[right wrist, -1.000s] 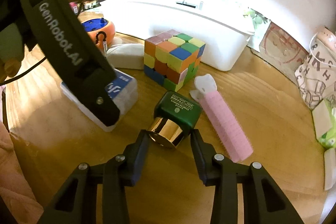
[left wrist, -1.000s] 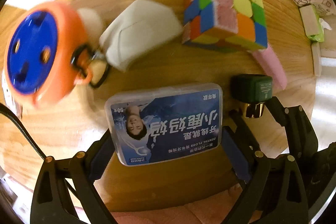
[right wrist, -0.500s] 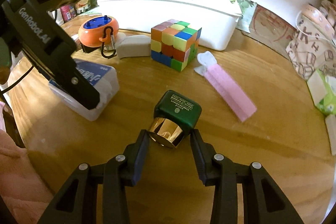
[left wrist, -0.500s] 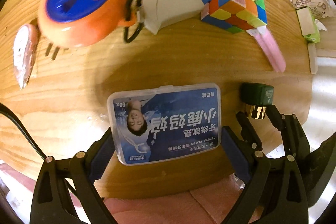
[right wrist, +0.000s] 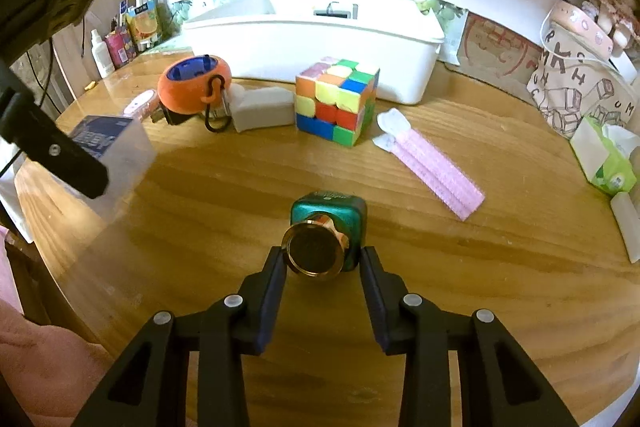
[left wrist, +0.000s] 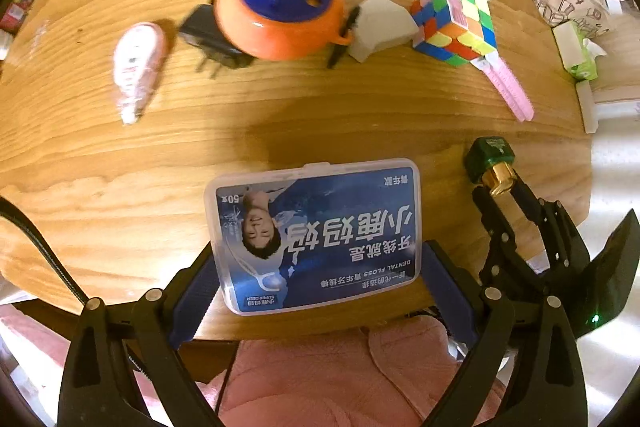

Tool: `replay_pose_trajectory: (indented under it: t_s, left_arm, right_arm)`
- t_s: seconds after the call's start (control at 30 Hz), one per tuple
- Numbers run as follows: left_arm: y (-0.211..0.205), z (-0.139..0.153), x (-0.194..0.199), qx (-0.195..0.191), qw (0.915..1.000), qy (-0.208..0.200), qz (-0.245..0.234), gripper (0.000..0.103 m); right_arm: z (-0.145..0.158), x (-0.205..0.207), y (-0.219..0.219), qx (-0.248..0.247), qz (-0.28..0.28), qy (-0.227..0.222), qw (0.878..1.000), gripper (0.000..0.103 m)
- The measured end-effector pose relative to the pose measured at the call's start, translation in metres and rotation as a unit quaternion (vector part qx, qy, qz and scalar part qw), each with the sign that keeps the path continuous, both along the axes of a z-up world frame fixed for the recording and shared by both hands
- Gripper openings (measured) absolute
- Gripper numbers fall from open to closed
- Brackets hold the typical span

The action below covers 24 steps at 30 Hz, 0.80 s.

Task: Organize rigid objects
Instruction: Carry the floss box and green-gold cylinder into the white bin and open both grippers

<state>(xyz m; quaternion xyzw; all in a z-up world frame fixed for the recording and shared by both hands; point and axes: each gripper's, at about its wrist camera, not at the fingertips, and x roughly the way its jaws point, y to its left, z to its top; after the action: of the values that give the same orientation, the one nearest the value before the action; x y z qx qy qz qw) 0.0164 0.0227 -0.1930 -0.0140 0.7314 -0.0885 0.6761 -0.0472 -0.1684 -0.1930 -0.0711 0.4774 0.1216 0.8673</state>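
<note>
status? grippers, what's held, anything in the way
Left gripper shut on dental floss box, lifted off table. Right gripper jaws just closing on green bottle, gold cap between them. Path ahead bare; cube, pink roller farther back.

Bare table (right wrist: 224, 211) mid-front; cube (right wrist: 336, 99), orange case (right wrist: 192, 83) behind.

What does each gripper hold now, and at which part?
The left gripper holds the dental floss box by its two short ends. The right gripper has just been closing on the green bottle, at its gold cap.
</note>
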Motion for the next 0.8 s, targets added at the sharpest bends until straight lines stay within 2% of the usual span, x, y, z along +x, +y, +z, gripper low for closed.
replay_pose_trajectory:
  t_s: [0.03,0.17,0.33,0.57,0.8]
  left_arm:
    - [0.002,0.004,-0.001,0.001,1.0000,-0.005,0.002,0.096]
    - [0.006,0.021,-0.006,-0.002,0.9997,-0.023,0.010,0.096]
    - [0.013,0.058,0.019,-0.004,0.9988,-0.046,0.014,0.096]
    - [0.024,0.082,0.040,0.001,0.9966,-0.081,0.015,0.096]
    - [0.032,0.107,0.069,0.001,0.9942,-0.108,0.009,0.096]
  right_arm:
    - [0.002,-0.001,0.002,0.000,0.001,-0.003,1.000,0.030]
    - [0.006,0.005,0.008,-0.008,0.000,-0.003,1.000,0.030]
    - [0.006,0.008,0.014,0.006,0.000,0.003,1.000,0.030]
    - [0.016,0.017,0.026,0.018,0.020,0.003,1.000,0.030]
    - [0.046,0.040,0.037,0.029,0.034,-0.037,0.998,0.030]
